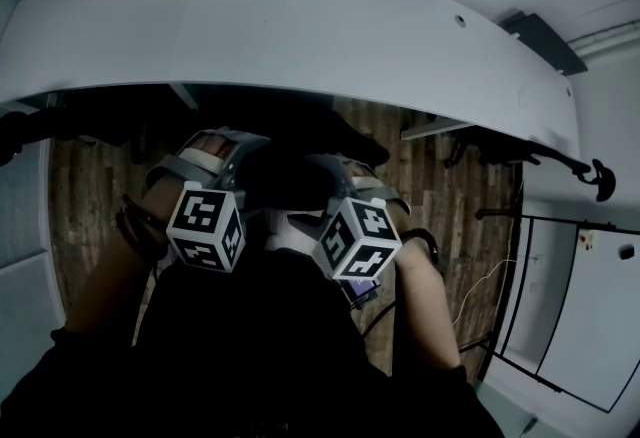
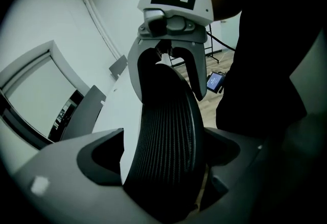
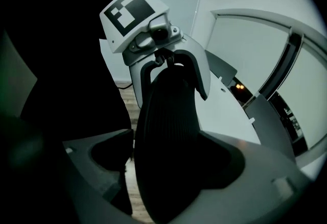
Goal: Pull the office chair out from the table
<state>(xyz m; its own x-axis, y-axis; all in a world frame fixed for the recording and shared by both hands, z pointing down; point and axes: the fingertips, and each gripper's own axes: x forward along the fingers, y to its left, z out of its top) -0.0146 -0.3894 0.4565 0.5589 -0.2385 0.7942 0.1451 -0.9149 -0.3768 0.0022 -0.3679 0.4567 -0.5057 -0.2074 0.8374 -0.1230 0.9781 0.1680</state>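
Looking down in the head view, the office chair [image 1: 290,176] sits tucked under the curved white tabletop [image 1: 300,26], only its dark back showing above the wooden floor [image 1: 90,186]. The left claw [image 1: 215,158] and right claw [image 1: 350,178] hang side by side over the top of that back, probably so the pull comes evenly. The person's body stands close behind, in the chair's likely path.

In the left gripper view, the left claw [image 2: 163,159] gapes wide astride the ribbed back. Tabletop shows between one jaw and the mesh, so there is no grip yet. A small screen [image 2: 214,81] lies on the floor beyond.

In the right gripper view, the right claw [image 3: 173,161] is equally wide, the back between its jaws with floor visible in the gap.
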